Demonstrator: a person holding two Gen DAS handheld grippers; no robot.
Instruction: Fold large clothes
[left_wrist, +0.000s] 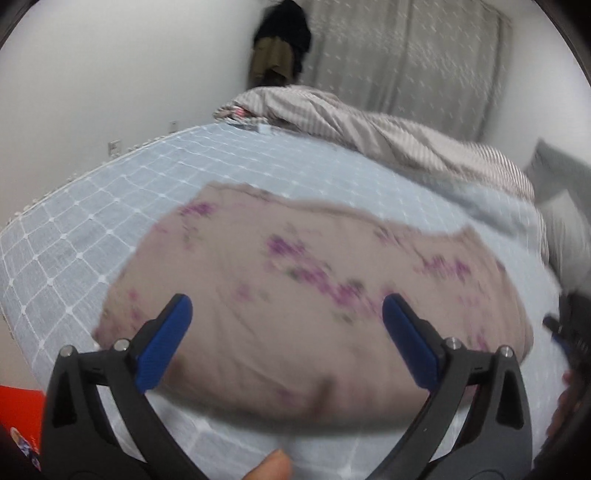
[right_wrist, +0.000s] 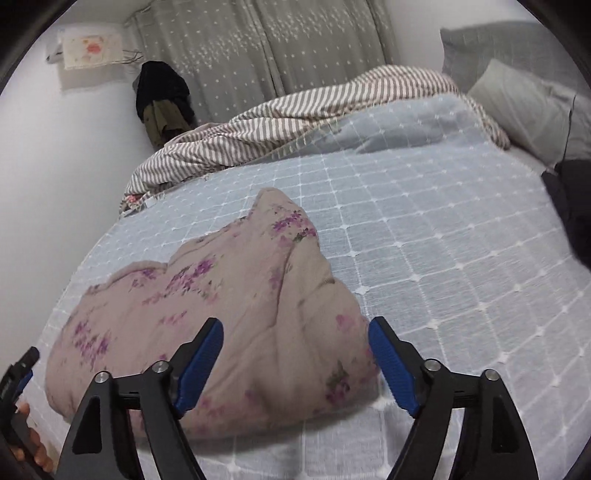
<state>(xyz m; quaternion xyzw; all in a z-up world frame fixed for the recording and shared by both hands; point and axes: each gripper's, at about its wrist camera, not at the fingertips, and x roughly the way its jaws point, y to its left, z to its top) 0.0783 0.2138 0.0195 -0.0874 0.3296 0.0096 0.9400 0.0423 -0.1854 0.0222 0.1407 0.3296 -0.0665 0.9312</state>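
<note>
One folded garment (right_wrist: 221, 325), two claws spread wide
Left claw (left_wrist: 287, 339) and right claw (right_wrist: 295, 363) both hold nothing; the garment lies just ahead of them, its near edge below their fingers, bare bedcover (right_wrist: 443, 258) beyond

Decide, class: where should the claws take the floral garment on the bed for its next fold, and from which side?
Judging by its pose, grip the floral garment at its rounded near edge, coming from the near side. That edge faces both open claws, left claw and right claw; the far edge is ragged and peaked.

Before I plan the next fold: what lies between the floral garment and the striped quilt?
Only bare blue checked bedspread separates the floral garment from the striped quilt, clearest in the right wrist view.
</note>
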